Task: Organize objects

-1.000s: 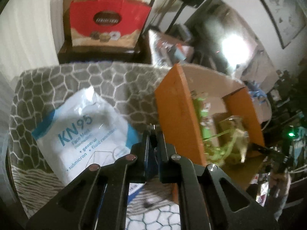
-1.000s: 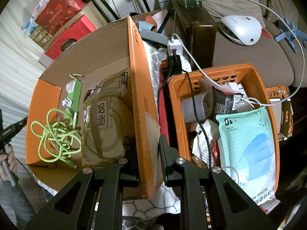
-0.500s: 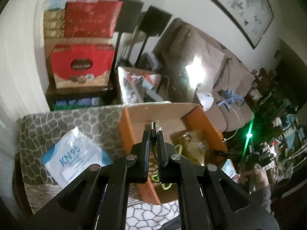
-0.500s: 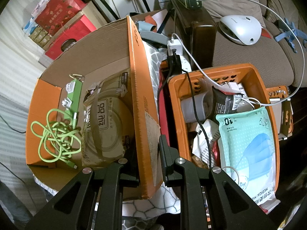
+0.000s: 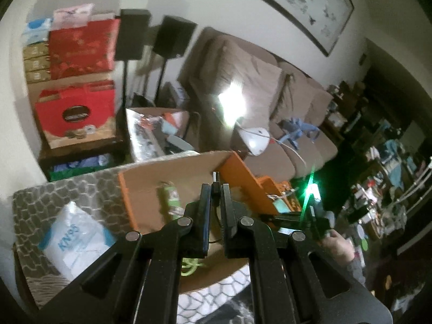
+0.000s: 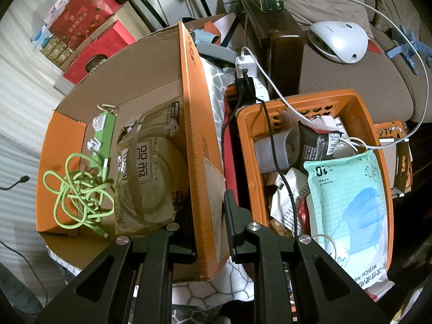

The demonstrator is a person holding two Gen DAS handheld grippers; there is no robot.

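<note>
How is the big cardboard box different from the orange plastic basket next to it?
The cardboard box has plain, solid walls; the orange plastic basket has walls with little holes. The box holds a few things with bare floor showing: a green cable and a brown packet. The basket is crammed, with a mask pack on top. The right tool clamps the box's wall; nothing grips the basket. Both are orange and open on top.
</note>
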